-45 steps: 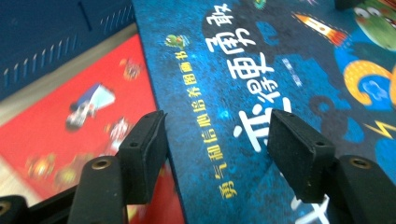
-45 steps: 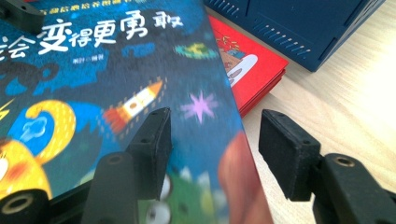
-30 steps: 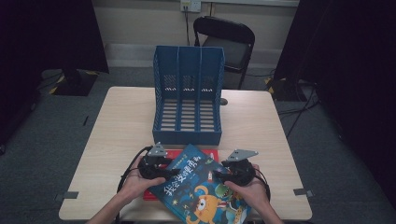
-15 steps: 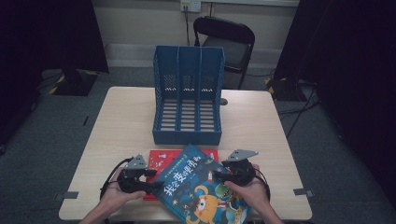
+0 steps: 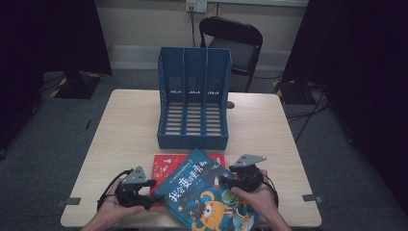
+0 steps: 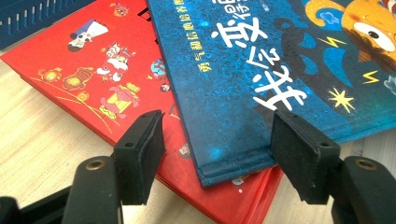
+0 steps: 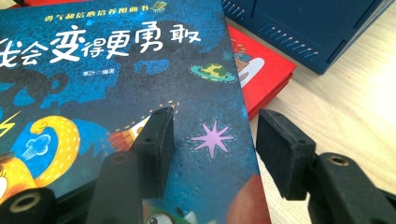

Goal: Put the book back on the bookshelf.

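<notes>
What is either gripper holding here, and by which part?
Nothing is held. The left gripper is open at the blue book's corner; the right gripper is open astride its edge.

Left gripper jaws wide apart, right gripper jaws parted, apparently gripping nothing

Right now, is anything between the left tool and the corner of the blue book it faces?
Nothing visible. The left tool is open, jaws either side of the blue book corner, with only open air between. The book lies on the red book, which juts out underneath toward the tool.
</notes>
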Action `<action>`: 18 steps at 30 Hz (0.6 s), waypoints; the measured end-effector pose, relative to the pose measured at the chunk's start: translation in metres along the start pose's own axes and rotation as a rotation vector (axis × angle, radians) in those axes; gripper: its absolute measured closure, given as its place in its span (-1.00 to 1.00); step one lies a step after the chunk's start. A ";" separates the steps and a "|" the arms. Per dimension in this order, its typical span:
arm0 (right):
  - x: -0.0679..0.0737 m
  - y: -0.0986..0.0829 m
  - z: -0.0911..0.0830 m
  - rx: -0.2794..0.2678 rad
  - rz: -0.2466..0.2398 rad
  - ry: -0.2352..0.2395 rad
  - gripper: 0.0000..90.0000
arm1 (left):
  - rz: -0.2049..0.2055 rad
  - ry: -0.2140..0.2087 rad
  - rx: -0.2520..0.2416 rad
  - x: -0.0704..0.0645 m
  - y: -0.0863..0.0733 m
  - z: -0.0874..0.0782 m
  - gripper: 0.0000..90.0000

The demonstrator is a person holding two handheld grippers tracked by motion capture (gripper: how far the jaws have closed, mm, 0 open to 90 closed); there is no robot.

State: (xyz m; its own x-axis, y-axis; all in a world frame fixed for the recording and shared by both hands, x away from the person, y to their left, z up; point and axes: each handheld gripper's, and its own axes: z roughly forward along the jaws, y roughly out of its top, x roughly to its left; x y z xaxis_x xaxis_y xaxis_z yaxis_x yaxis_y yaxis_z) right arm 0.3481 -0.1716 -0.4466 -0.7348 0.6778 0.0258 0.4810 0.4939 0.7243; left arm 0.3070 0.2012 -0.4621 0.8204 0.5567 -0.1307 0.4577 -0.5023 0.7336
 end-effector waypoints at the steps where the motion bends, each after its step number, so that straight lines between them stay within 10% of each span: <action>1: 0.000 0.000 0.000 0.000 -0.001 0.000 0.05 | 0.001 0.018 0.008 -0.001 0.001 0.000 -0.26; 18: -0.004 -0.005 -0.005 -0.001 0.017 -0.023 0.05 | -0.063 0.086 -0.012 0.015 0.015 0.012 -0.20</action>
State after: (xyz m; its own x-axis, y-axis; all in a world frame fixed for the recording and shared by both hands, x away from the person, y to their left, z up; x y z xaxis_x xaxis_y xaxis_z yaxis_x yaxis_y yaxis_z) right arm 0.3465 -0.1797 -0.4463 -0.7151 0.6987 0.0226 0.4930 0.4812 0.7249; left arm 0.3304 0.1941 -0.4617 0.7575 0.6419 -0.1191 0.5026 -0.4569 0.7339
